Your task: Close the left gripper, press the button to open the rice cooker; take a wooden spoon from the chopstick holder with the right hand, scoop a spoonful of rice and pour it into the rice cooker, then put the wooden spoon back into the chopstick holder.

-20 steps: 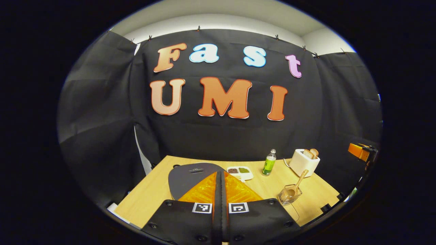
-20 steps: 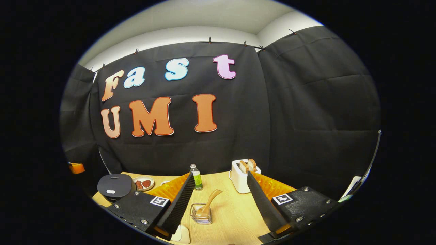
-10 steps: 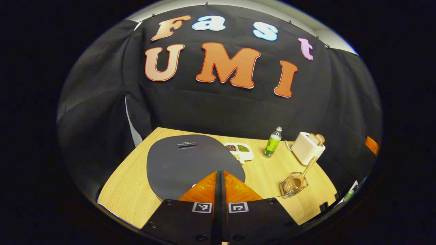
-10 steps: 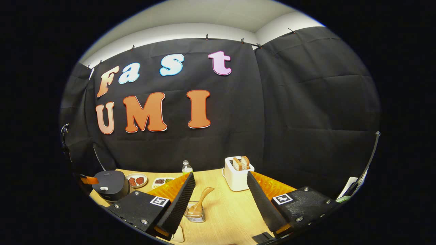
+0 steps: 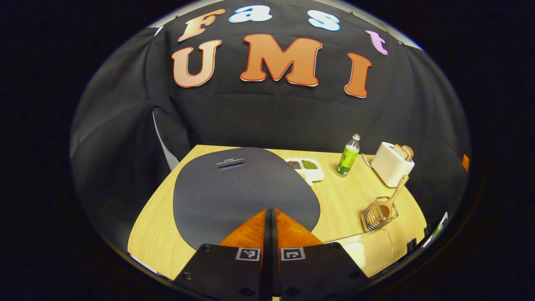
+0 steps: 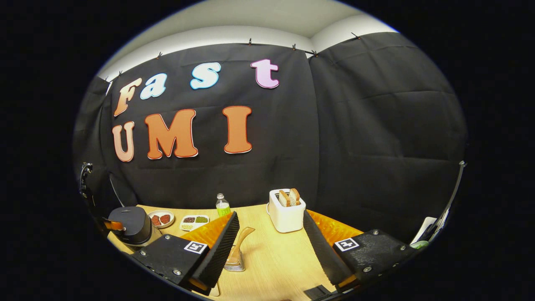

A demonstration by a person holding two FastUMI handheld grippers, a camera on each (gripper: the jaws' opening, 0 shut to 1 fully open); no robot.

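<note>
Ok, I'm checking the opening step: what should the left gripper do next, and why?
Probably ease the shut left gripper down a little further onto the rice cooker. Its fingers are together right over the closed dark lid, and the wooden spoon sits untouched in the chopstick holder.

Left gripper (image 5: 270,215) fingers pressed together, right gripper (image 6: 271,246) fingers spread wide apart

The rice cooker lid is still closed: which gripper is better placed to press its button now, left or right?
Left. The left gripper is shut and sits right over the rice cooker lid. The right gripper is open and faces the wooden spoon in the chopstick holder, with the cooker far off to its side.
</note>
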